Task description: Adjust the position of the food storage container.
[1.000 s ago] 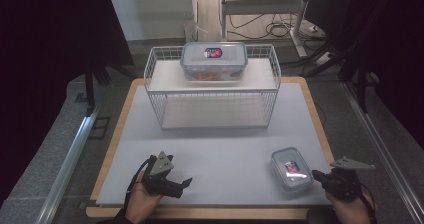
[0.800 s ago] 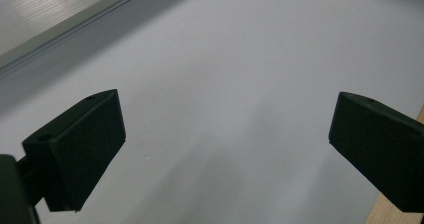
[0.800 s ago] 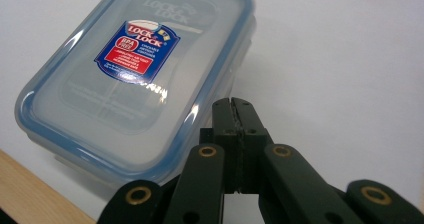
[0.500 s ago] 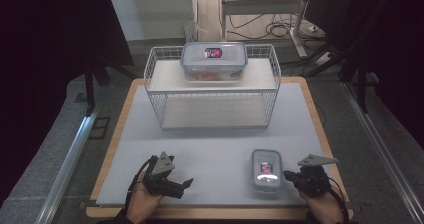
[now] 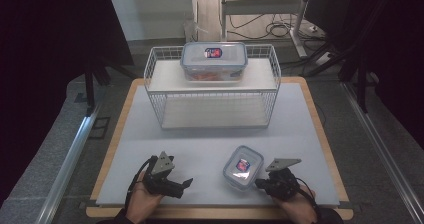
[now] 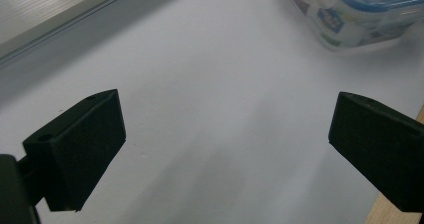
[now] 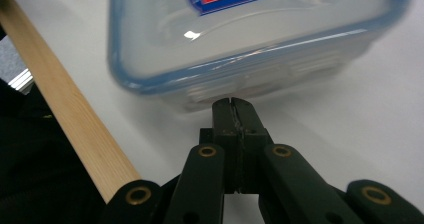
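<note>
A small clear container (image 5: 243, 166) with a blue-rimmed lid and a red label lies on the white mat near the front. My right gripper (image 5: 257, 183) sits just right of it. In the right gripper view the jaws of this gripper (image 7: 233, 104) are shut with nothing between them, and their tips rest against the side wall of the container (image 7: 250, 39). My left gripper (image 5: 181, 188) rests at the front left, open and empty. In the left gripper view its wide-apart jaws (image 6: 225, 129) point toward the container (image 6: 360, 14).
A white wire rack (image 5: 212, 91) stands at the back of the mat, with a larger lidded container (image 5: 214, 60) on its top shelf. The mat (image 5: 210, 139) lies on a wooden board whose edge (image 7: 65, 109) runs close beside the right gripper.
My right gripper has moved left along the front of the mat, and the small container has slid left ahead of it. The left gripper has stayed put.
</note>
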The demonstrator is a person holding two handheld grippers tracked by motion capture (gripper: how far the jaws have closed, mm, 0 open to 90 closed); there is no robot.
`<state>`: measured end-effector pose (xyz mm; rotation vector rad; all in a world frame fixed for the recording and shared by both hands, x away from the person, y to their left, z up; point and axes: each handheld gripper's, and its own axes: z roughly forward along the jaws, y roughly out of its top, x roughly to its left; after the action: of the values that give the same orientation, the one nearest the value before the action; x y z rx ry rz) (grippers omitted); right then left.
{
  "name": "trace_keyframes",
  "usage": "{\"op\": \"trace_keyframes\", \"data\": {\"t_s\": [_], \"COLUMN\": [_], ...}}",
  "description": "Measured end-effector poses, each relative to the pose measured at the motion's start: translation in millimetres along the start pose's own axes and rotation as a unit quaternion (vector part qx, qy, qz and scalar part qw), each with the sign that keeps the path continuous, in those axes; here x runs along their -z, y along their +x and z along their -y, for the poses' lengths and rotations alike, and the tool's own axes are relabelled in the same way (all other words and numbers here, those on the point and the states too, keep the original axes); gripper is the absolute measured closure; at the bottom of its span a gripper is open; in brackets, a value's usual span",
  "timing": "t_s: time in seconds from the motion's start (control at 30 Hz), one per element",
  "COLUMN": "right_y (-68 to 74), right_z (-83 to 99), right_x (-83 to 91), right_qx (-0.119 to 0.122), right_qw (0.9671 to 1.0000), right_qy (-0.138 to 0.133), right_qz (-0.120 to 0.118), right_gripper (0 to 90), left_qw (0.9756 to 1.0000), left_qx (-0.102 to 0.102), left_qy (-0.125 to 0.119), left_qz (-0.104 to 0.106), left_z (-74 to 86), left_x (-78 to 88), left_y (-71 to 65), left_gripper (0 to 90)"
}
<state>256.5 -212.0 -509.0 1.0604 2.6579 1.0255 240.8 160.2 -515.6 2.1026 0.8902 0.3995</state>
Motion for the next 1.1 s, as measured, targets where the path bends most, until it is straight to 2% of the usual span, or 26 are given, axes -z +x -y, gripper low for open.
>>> {"op": "trace_keyframes", "data": {"t_s": [0.23,0.3,0.43,0.53,0.63,0.67,0.7,0.73,0.77,0.8,0.83,0.9,1.0,1.1], "right_y": [9.9,16.6,24.5,27.8,13.3,13.3,1.3,1.3,-13.4,-18.0,-18.0,-27.1,-41.7,-53.6], "right_z": [-13.6,-22.9,-35.2,-39.9,-32.1,-32.1,-24.9,-24.9,-21.1,-21.3,-21.3,-24.5,-42.4,-55.1], "right_x": [-17.4,-31.4,-43.1,-44.2,-25.7,-25.7,-12.3,-12.3,-1.7,0.3,0.3,-0.2,-12.6,-24.0], "right_qx": [0.014,0.029,0.046,0.057,0.04,0.04,0.024,0.024,0.006,0.002,0.002,0.001,0.007,-0.005], "right_qw": [0.9996,0.9988,0.9977,0.9974,0.999,0.999,0.9996,0.9996,0.999,0.9987,0.9987,0.9979,0.9984,0.999], "right_qy": [0.0,0.009,0.007,0.002,-0.007,-0.007,-0.017,-0.017,-0.031,-0.035,-0.035,-0.045,-0.03,-0.019], "right_qz": [-0.025,-0.039,-0.049,-0.044,-0.017,-0.017,0.003,0.003,0.031,0.037,0.037,0.047,0.047,0.041], "right_gripper": [90.0,90.0,90.0,90.0,90.0,90.0,90.0,90.0,90.0,90.0,90.0,90.0,90.0,89.9], "left_qw": [1.0,1.0,0.9999,0.9999,0.9997,0.9997,0.9997,0.9996,0.9996,0.9996,0.9996,0.9997,0.9997,0.9996], "left_qx": [0.006,0.007,0.011,0.015,0.022,0.022,0.023,0.024,0.026,0.026,0.026,0.025,0.025,0.027], "left_qy": [-0.001,-0.001,0.0,0.001,-0.002,-0.002,-0.003,-0.004,-0.005,-0.005,-0.005,-0.004,-0.005,-0.002], "left_qz": [-0.002,-0.003,-0.004,-0.005,-0.008,-0.008,-0.009,-0.009,-0.008,-0.008,-0.008,-0.008,-0.006,-0.004], "left_z": [0.3,0.3,1.1,2.3,3.1,3.1,3.2,3.2,2.8,2.6,2.6,2.2,1.5,1.4], "left_x": [-0.3,-0.5,-0.8,-0.3,1.6,1.6,1.9,1.9,1.0,0.3,0.3,-0.1,-0.2,-0.3], "left_y": [1.1,1.4,2.6,4.2,6.2,6.2,6.6,6.8,7.3,7.0,7.0,5.8,5.1,5.4], "left_gripper": [2.0,2.0,2.1,2.5,3.2,3.3,3.4,3.4,3.6,3.6,3.7,3.7,3.8,3.8]}}
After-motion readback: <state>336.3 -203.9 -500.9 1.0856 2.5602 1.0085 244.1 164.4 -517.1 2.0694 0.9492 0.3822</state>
